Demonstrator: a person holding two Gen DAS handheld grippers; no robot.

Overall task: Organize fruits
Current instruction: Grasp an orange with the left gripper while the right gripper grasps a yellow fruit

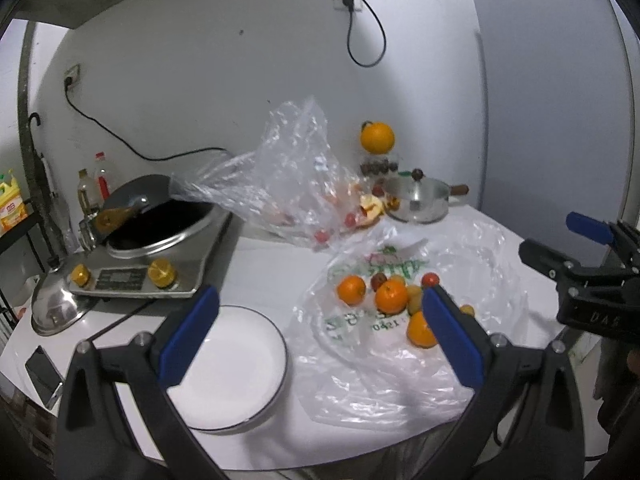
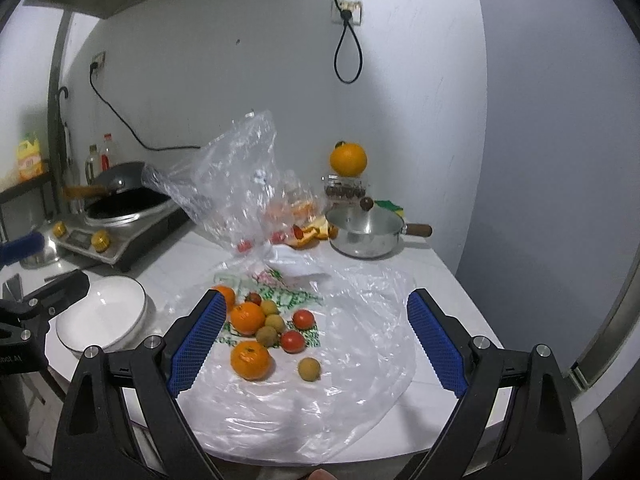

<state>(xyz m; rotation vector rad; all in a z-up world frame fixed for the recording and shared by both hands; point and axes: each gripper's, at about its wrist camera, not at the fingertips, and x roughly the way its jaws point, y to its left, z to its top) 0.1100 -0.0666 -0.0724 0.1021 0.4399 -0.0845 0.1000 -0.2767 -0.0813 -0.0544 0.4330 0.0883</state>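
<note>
Several fruits lie on a flat plastic bag (image 2: 352, 344): mandarins (image 2: 250, 359), red cherry tomatoes (image 2: 293, 341) and tan longans (image 2: 309, 369). The same pile shows in the left wrist view (image 1: 390, 297). A white plate (image 1: 236, 364) sits left of the bag; it also shows in the right wrist view (image 2: 102, 314). My left gripper (image 1: 320, 336) is open and empty above the plate's right edge. My right gripper (image 2: 316, 340) is open and empty, held above the fruit pile.
A crumpled clear bag (image 1: 296, 184) with peels and tomatoes stands behind. A steel pot (image 2: 366, 234), an orange on a jar (image 2: 348, 159), an induction cooker with wok (image 1: 156, 240), a steel lid (image 1: 56, 308) and a phone (image 1: 42, 370) surround the area.
</note>
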